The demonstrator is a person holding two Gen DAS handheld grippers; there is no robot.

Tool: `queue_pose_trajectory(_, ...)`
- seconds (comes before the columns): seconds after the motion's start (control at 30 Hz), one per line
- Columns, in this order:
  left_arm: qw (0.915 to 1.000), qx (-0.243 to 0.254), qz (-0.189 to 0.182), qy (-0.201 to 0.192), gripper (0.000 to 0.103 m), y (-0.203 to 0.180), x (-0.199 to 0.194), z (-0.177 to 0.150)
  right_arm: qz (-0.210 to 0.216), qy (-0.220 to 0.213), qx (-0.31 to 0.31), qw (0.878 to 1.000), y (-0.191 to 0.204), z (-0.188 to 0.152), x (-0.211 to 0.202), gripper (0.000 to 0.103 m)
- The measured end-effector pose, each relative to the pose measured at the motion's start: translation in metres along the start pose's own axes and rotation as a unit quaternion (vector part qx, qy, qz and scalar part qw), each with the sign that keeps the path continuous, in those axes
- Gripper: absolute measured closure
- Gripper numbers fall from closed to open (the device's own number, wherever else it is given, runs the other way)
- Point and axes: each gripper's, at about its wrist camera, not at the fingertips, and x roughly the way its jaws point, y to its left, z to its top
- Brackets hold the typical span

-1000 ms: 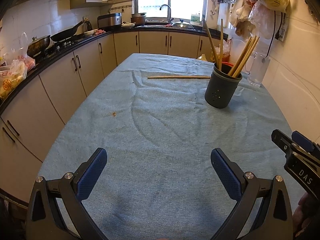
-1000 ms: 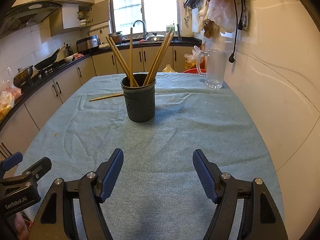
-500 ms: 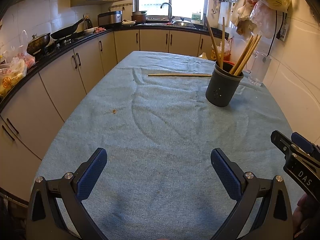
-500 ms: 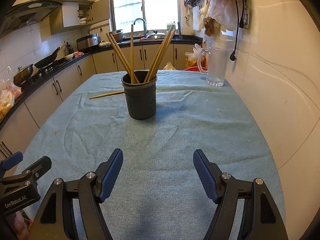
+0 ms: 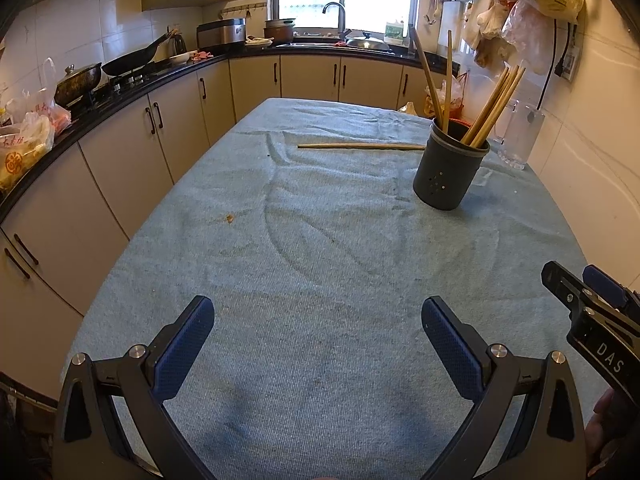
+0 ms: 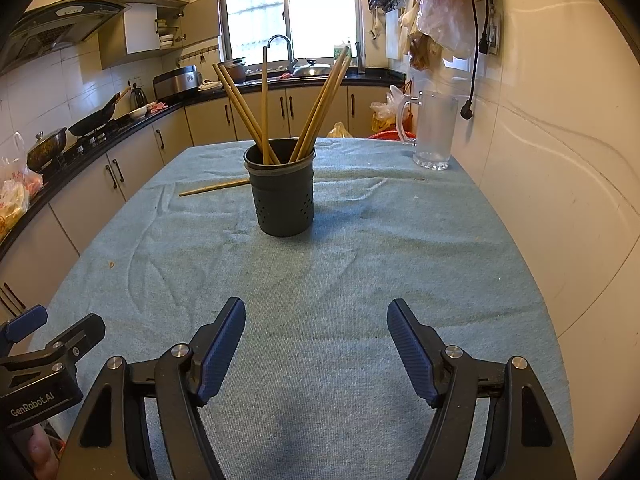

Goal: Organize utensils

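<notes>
Chopsticks (image 6: pixel 256 112) stood bundled in the dark perforated holder (image 6: pixel 282 196), some leaning left, one nearly upright, the rest fanned to the right, and the holder sat upright on the blue cloth (image 6: pixel 360 260) toward the far right part of the table. One loose chopstick (image 5: pixel 360 146) lay flat on the cloth just left of the holder, its right end reaching the holder's side; from the right wrist view it ran out from behind the holder toward the left edge. My left gripper (image 5: pixel 318 322) hovered over the near edge of the table with its jaws spread wide and nothing between the blue pads. My right gripper (image 6: pixel 316 328) hung over the same near edge, a little to the right, jaws likewise wide apart and holding nothing. Both were well apart from the holder and the loose chopstick. A clear glass mug (image 6: pixel 434 132) stood at the far right corner, close to the wall. A small brown crumb (image 5: pixel 229 219) sat on the cloth nearer the left edge.
</notes>
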Motion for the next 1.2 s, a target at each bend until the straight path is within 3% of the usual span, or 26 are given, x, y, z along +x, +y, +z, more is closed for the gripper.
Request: queue_pose_trajectory(1.2, 1.0000, -0.003, -0.003, 0.002, 0.000, -0.0029, -0.0006, -0.0003, 0.000, -0.003, 0.005, 1.000, 0.0001, -0.0002, 0.0002, 0.022)
